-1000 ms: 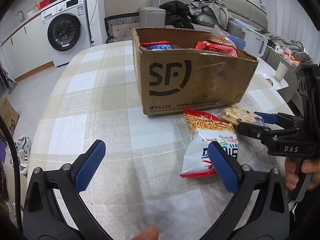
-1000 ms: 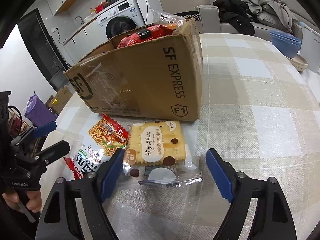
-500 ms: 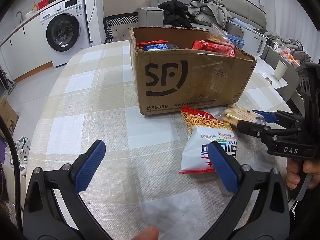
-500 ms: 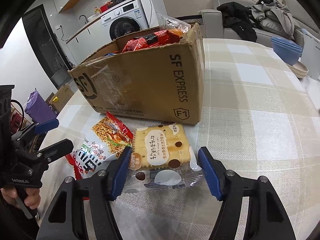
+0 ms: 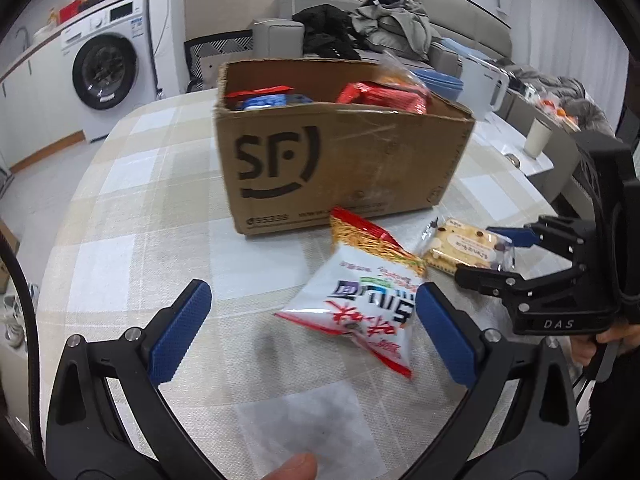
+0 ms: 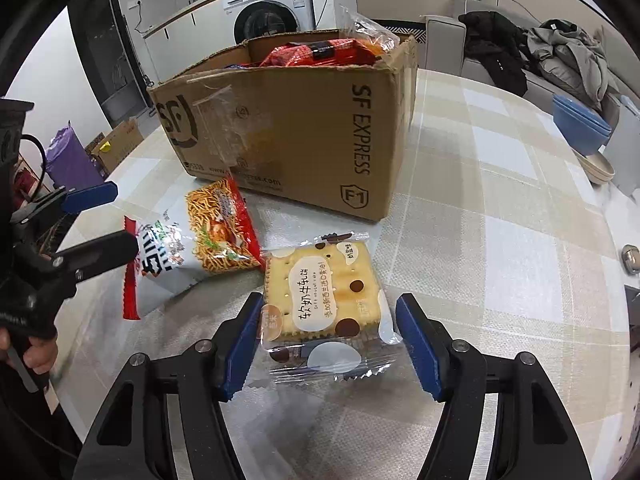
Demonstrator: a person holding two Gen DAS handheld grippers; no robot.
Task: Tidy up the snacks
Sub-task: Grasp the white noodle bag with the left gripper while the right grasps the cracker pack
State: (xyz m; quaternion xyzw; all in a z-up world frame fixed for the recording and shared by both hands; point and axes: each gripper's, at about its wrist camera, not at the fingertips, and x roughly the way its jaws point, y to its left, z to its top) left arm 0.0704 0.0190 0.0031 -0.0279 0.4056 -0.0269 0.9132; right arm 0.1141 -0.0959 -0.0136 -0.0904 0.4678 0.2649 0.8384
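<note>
A cardboard SF box (image 5: 344,160) (image 6: 296,136) with several snack packs inside stands on the checked table. In front of it lie a white and red noodle snack bag (image 5: 360,300) (image 6: 200,248) and a clear-wrapped cracker pack (image 6: 324,300) (image 5: 460,250). My left gripper (image 5: 312,328) is open just short of the noodle bag, its right pad beside the bag's edge. My right gripper (image 6: 328,344) is open with its pads on either side of the cracker pack's near end, not touching it.
Blue bowls (image 6: 580,128) and a cream dish sit at the table's right edge. A white cup (image 5: 538,140) stands on a side surface. A washing machine (image 5: 108,68) and a sofa with clothes (image 5: 384,28) are behind the table.
Both grippers moved forward. The left came up to the noodle bag. The right advanced until its pads straddle the cracker pack.
</note>
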